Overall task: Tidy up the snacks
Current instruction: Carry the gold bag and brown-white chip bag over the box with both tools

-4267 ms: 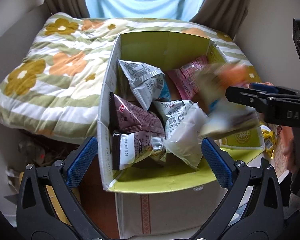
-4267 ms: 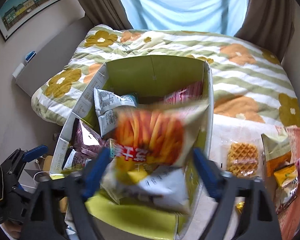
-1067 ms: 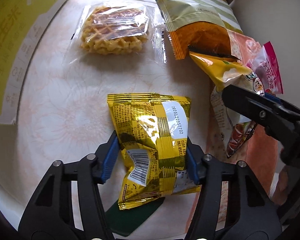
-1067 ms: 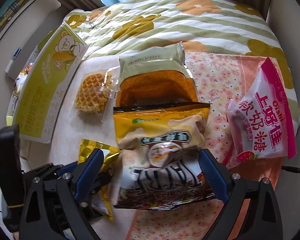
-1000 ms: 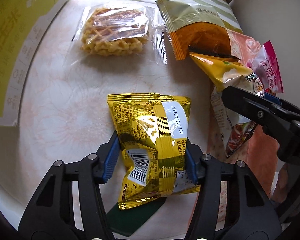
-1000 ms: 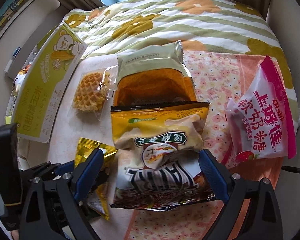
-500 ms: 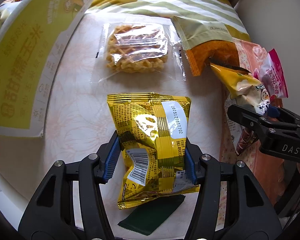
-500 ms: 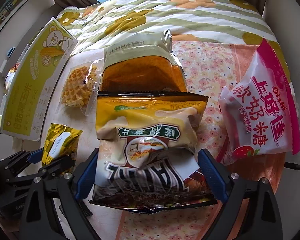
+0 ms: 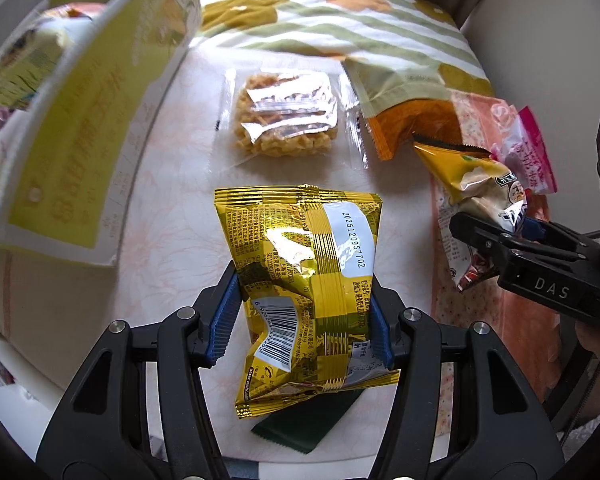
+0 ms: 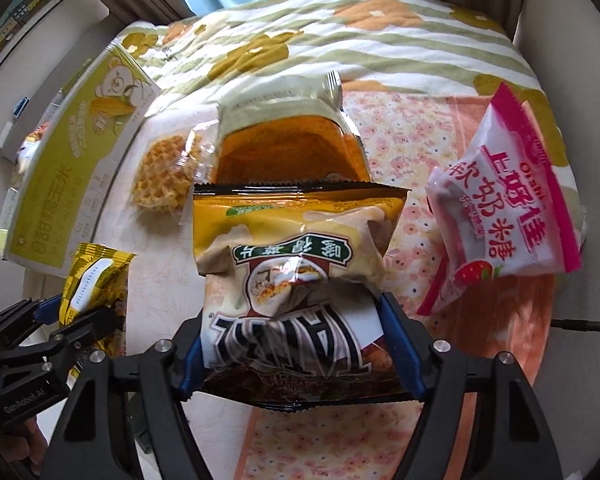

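Note:
My left gripper (image 9: 300, 316) is shut on a shiny gold snack packet (image 9: 304, 264) and holds it above the white table (image 9: 172, 208). It also shows at the left of the right wrist view (image 10: 94, 280). My right gripper (image 10: 296, 344) is shut on a yellow and brown snack bag (image 10: 292, 264), lifted off the table. That bag shows at the right of the left wrist view (image 9: 480, 184). The yellow-green cardboard box (image 9: 84, 128) with snacks inside stands to the left, also in the right wrist view (image 10: 68, 168).
On the table lie a wrapped waffle (image 9: 286, 120), an orange and green bag (image 9: 404, 100) and a pink and white candy bag (image 10: 512, 216) on a floral orange cloth (image 10: 412, 148). A dark green wrapper (image 9: 312, 420) lies under the gold packet. A flowered quilt (image 10: 340, 40) lies behind.
Both grippers have closed on packets and lifted them off the table. The views have pulled back and up, and the box has come into sight at the left.

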{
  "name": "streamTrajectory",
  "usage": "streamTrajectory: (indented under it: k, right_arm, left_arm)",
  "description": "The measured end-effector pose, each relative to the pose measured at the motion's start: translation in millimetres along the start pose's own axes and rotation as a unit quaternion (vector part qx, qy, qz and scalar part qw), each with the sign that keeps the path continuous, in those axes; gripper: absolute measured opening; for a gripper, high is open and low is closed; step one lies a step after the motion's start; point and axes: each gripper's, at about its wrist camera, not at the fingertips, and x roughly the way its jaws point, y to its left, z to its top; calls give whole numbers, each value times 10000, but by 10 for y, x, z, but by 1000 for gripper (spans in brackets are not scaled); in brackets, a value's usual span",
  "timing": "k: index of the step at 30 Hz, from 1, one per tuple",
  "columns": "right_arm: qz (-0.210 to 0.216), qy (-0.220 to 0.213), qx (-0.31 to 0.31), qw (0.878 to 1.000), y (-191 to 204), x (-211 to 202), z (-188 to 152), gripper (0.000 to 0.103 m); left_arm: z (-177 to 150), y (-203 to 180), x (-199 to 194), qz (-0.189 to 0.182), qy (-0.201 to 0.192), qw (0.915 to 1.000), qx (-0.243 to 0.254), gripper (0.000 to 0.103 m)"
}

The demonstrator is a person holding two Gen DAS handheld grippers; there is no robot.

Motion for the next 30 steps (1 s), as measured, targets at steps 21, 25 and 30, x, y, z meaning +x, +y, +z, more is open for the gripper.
streamTrajectory:
  k: [21, 25, 30]
  right_arm:
    - [128, -1530, 194, 9880, 1222, -1124, 522, 70]
    - [145, -1695, 120, 9854, 1588, -1150, 737, 70]
    - [152, -1783, -57, 9838, 2127, -1069, 1034, 70]
  left_arm:
    - [646, 1095, -1621, -221, -1608, 9857, 449, 52]
    - [965, 1548, -1767, -164, -1740, 9837, 411, 52]
    - [1309, 2090, -1755, -184, -1724, 9844, 300, 52]
